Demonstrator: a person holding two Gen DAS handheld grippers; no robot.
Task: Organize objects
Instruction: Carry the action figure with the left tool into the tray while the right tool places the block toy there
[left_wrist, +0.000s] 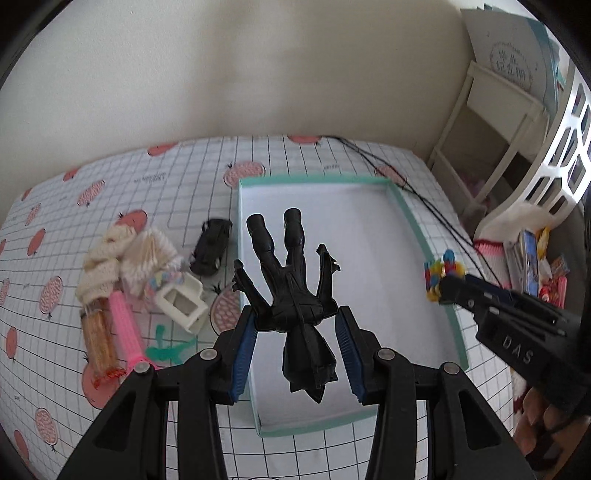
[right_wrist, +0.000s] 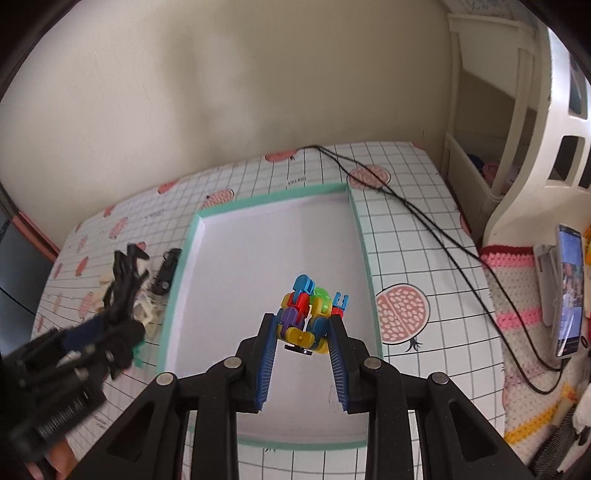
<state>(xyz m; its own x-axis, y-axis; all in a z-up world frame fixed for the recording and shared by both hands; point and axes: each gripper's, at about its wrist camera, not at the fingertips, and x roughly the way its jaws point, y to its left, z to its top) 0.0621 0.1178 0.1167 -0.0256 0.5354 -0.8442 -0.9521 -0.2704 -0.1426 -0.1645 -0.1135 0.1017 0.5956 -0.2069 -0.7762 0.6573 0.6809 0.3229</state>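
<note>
My left gripper (left_wrist: 295, 314) is shut on a black action figure (left_wrist: 291, 288), held head-down with legs pointing away, above the near left part of a white tray with a teal rim (left_wrist: 436, 251). My right gripper (right_wrist: 303, 319) is shut on a multicoloured plastic block toy (right_wrist: 308, 310), held above the tray (right_wrist: 195, 229) near its right wall. The right gripper and toy (left_wrist: 443, 269) also show in the left wrist view over the tray's right rim. The left gripper with the figure (right_wrist: 122, 280) shows in the right wrist view at the tray's left.
Left of the tray lie a black toy car (left_wrist: 211, 245), a white plastic piece (left_wrist: 183, 304), cream knit items (left_wrist: 107, 266), a pink tube (left_wrist: 125, 332) and a green shape (left_wrist: 166, 347). Black cables (right_wrist: 424, 225) cross the gridded mat. A phone (right_wrist: 569, 288) and white shelf (left_wrist: 495, 122) stand at right.
</note>
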